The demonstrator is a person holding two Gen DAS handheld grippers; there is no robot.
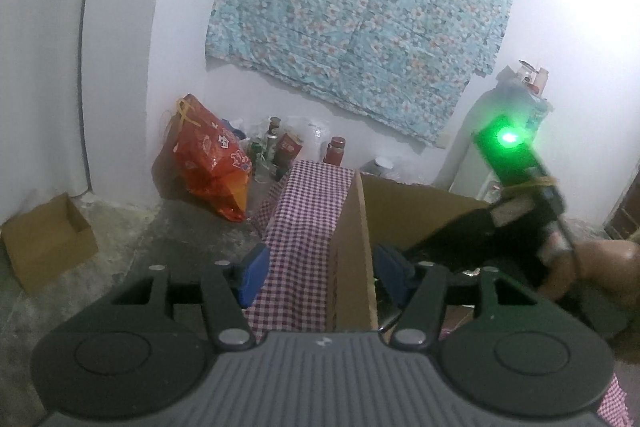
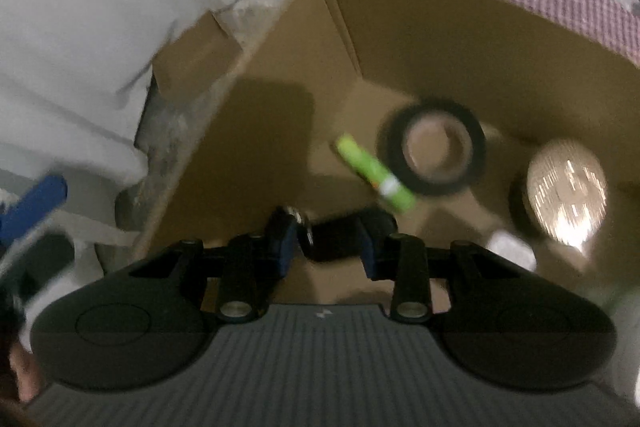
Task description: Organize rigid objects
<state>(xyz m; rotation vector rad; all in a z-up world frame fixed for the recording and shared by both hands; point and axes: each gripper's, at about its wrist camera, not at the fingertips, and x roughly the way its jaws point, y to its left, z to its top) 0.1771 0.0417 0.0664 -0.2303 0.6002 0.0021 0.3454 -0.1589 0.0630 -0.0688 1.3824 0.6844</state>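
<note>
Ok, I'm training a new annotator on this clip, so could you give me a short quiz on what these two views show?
1. True or false: the roll of black tape lies inside the cardboard box.
2. What is between the fingers of the right tool? A) a black object B) a spoon C) nothing
3. Fill in: the left tool is open, with the box's ____ between its fingers.

Key: 1 true; 2 A; 3 wall.
</note>
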